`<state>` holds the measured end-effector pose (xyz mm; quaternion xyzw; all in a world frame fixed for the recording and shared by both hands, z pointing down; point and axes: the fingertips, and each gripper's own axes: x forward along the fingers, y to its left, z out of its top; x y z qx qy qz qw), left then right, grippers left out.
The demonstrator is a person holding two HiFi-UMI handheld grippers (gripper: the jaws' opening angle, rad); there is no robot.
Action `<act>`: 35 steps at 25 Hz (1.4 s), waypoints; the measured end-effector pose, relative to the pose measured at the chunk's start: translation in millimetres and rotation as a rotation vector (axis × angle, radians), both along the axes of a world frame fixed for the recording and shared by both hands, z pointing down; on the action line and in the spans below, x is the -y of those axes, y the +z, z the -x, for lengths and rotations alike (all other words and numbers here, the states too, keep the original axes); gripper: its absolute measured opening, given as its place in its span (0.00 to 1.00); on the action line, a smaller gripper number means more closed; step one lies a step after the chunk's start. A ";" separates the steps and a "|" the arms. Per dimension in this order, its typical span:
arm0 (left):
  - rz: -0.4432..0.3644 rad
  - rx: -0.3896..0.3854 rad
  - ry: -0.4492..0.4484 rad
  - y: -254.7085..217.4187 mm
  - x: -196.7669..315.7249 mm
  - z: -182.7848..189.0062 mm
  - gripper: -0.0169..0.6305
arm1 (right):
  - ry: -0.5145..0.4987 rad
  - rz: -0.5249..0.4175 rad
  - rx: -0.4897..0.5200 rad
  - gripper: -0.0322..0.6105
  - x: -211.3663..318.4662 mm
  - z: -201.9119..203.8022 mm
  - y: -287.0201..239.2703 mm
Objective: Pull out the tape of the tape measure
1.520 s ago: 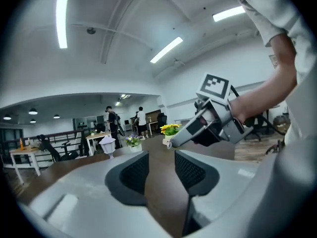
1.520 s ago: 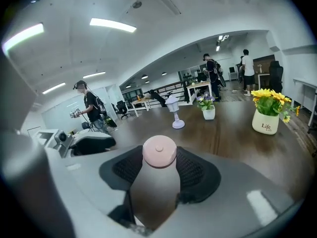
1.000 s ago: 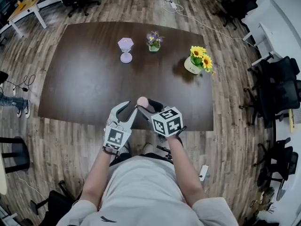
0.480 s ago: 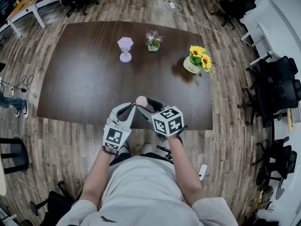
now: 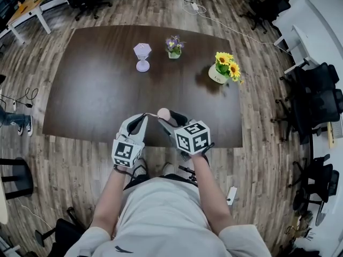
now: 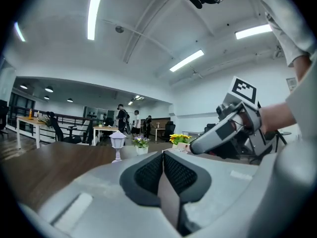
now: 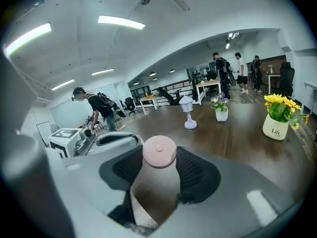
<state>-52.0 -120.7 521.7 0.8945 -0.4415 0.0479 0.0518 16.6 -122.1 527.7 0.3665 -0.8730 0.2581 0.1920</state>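
Observation:
A round pink tape measure (image 5: 163, 113) (image 7: 159, 151) hangs over the near edge of the dark table (image 5: 96, 90), with my right gripper (image 5: 164, 118) (image 7: 159, 163) shut on its body from both sides. My left gripper (image 5: 143, 116) (image 6: 162, 170) has its pads pressed together. Its tips sit just left of the case, and in the head view a short thin strip joins them to it, which looks like the tape's end. In the left gripper view the strip itself does not show between the pads.
On the far half of the table stand a lilac lantern ornament (image 5: 142, 56), a small pot of purple flowers (image 5: 174, 46) and a sunflower pot (image 5: 225, 68). Black office chairs (image 5: 321, 95) line the right side. People stand at desks far behind.
My left gripper's jaws went from wide open to shut beside the tape measure, and that gripper shifted slightly left. The right gripper and the tape measure stayed put.

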 end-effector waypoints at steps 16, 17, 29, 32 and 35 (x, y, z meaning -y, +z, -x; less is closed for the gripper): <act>0.039 -0.071 -0.197 1.9 22.7 55.0 0.05 | 0.186 -0.050 -0.088 0.38 21.3 -44.9 1.9; 0.041 -0.074 -0.210 1.8 24.2 59.4 0.05 | 0.201 -0.048 -0.091 0.38 22.6 -49.7 1.7; 0.077 -0.069 -0.274 10.1 29.1 75.2 0.05 | 0.262 -0.059 -0.184 0.38 27.1 -71.8 9.1; 0.100 -0.091 -0.323 16.0 28.7 93.6 0.05 | 0.296 -0.046 -0.188 0.38 28.0 -85.5 11.7; 0.101 -0.072 -0.324 18.7 27.6 97.7 0.05 | 0.291 -0.040 -0.189 0.38 27.7 -88.5 13.5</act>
